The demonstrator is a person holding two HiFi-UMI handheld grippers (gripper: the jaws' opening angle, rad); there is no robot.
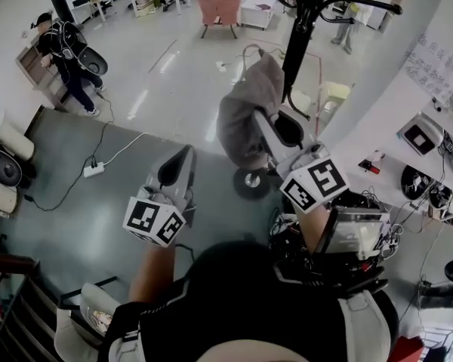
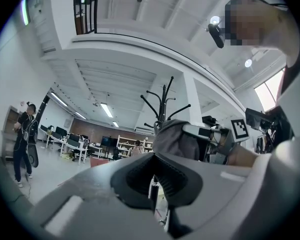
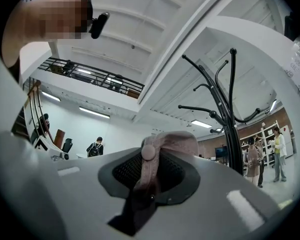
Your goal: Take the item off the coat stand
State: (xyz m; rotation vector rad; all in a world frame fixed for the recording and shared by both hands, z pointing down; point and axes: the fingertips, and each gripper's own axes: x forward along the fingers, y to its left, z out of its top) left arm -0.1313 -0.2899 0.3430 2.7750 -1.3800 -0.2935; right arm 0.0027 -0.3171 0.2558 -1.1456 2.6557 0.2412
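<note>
A grey-pink cap [image 1: 245, 108] hangs in my right gripper [image 1: 266, 127], just left of the black coat stand's pole [image 1: 297, 40]. In the right gripper view the cap [image 3: 170, 143] fills the gap between the jaws, its back strap and a round button pinched by the pads. There the coat stand [image 3: 231, 119] rises to the right, apart from the cap. My left gripper [image 1: 183, 161] is held lower and to the left, shut with nothing in it. The left gripper view shows the cap [image 2: 176, 139] in front of the stand [image 2: 163, 104].
The stand's round base [image 1: 251, 183] sits on the floor under the cap. A power strip [image 1: 93, 170] and its cable lie at the left. A person [image 1: 64, 51] stands at the far left. A desk with electronics [image 1: 423, 179] is at the right, and a pink chair [image 1: 219, 10] behind.
</note>
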